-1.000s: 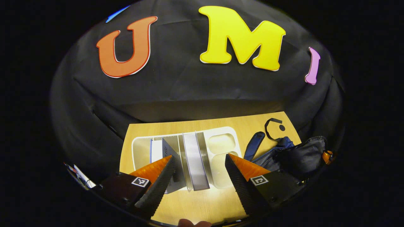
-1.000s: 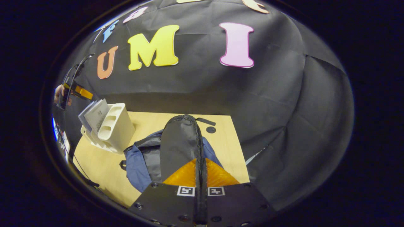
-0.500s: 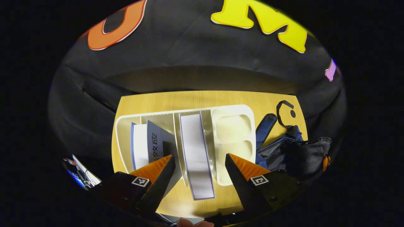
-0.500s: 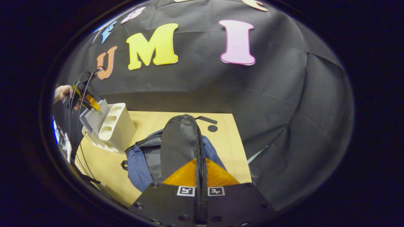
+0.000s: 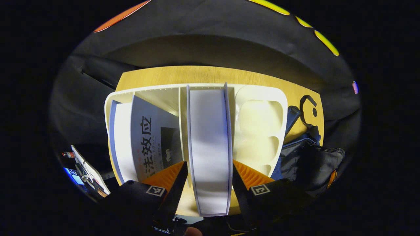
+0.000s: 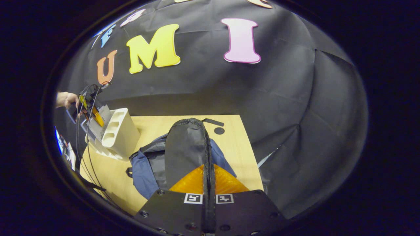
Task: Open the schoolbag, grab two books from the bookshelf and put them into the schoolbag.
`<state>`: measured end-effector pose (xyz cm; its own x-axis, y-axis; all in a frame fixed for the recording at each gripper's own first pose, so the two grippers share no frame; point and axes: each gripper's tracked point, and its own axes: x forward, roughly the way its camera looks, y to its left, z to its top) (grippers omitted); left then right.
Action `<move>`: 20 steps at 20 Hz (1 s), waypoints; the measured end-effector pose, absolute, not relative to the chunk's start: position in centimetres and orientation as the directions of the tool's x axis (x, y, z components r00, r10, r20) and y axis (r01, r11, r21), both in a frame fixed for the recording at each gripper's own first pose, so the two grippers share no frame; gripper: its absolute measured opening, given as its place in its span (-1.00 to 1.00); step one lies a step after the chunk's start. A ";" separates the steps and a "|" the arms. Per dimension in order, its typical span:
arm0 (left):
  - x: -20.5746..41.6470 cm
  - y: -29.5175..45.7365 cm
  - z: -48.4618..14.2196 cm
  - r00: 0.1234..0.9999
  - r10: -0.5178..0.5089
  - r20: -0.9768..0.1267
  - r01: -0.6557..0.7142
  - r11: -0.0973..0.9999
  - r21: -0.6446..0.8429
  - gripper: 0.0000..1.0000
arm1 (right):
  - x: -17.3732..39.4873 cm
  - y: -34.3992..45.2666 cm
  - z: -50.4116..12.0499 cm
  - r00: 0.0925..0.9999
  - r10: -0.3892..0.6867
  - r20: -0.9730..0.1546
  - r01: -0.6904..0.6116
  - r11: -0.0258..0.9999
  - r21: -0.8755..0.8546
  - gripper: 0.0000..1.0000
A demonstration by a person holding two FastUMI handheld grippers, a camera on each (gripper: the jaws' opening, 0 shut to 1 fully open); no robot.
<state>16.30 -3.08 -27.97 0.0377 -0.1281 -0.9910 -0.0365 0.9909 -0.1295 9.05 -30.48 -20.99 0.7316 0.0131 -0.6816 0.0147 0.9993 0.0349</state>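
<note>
Left tongs [image 5: 210, 178] apart, one finger on each side of a white book [image 5: 209, 144] with blue edges; contact of the pads with the covers not possible to tell. Book standing upright in the middle slot of the white bookshelf [image 5: 262, 98], its edge turned toward the camera. In the slot to its left, a second book [image 5: 149, 141] with a grey cover, leaning, and one more white book [image 5: 123, 137] beside it. Bookshelf standing on the wooden bench [image 5: 197, 73], with the blue and black schoolbag [image 5: 308, 160] just beside its right end.

In the right gripper view, right tongs [image 6: 208, 177] pressed together on the black zipper edge of the schoolbag [image 6: 185, 147], fabric pinched between both orange fingers and lifted up. Blue body of the bag lying on the bench [image 6: 236, 144] under it. Farther off on the left, the bookshelf [image 6: 119, 132] and the other gripper [image 6: 90, 109] at the books, held by a hand [image 6: 65, 99].
</note>
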 end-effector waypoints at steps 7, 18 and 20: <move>14.8 -2.3 -27.3 -0.027 -0.093 -0.995 -0.065 0.994 -0.091 -0.06 | 9.2 -30.2 -20.9 0.735 0.010 -0.678 0.016 0.999 0.031 -1.00; 5.8 0.5 -14.2 0.130 -0.238 -0.963 0.018 0.971 -0.238 -0.12 | 8.1 -29.6 -20.9 0.730 -0.003 -0.683 0.032 0.999 0.031 -1.00; 2.9 -0.3 -12.8 0.117 -0.339 -0.933 -0.057 0.936 -0.347 -0.12 | 7.9 -29.3 -21.0 0.728 -0.007 -0.686 0.034 0.999 0.026 -1.00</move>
<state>2.85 -0.30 -12.83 0.1169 -0.3391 -0.9335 -0.0569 0.9361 -0.3472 7.92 -29.34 -21.02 0.7279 -0.0074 -0.6857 0.0342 0.9991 0.0256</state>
